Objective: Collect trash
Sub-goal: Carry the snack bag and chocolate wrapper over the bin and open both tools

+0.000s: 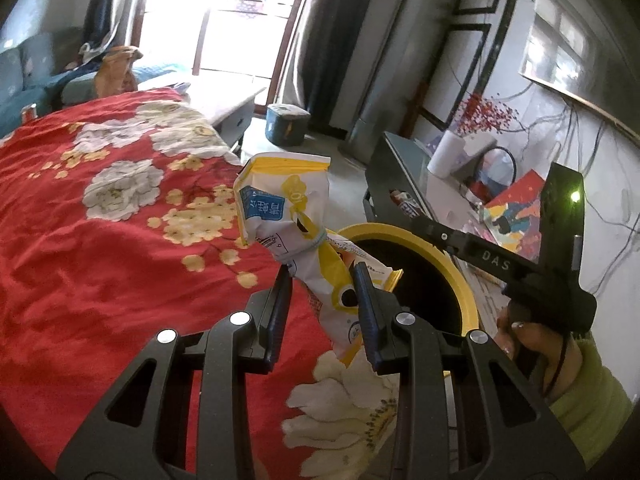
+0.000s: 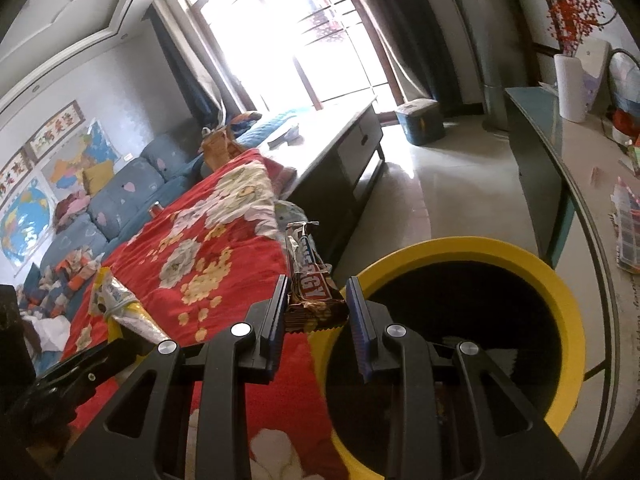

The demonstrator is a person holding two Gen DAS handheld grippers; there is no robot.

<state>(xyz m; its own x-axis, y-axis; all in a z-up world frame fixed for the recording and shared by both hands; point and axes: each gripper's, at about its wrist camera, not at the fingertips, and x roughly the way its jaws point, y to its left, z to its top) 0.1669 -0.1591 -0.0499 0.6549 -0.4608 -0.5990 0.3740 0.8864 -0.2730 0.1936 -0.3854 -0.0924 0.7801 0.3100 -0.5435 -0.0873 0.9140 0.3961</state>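
The left gripper (image 1: 322,280) has its fingers pinched on a light, crinkly snack bag (image 1: 296,224) (soft, so hold its scrunched middle). The right gripper (image 2: 316,294) has its fingers squeezed on a thin, slippery candy wrapper (image 2: 310,280), beside the yellow bin (image 2: 560,292).

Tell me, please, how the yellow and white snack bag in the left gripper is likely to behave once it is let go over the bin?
The snack bag looks crumpled and thin, so probably light and floppy. It is cinched by a band, so it may hold its bunched shape. Released by the left gripper near the yellow bin, it could drift or catch the rim.
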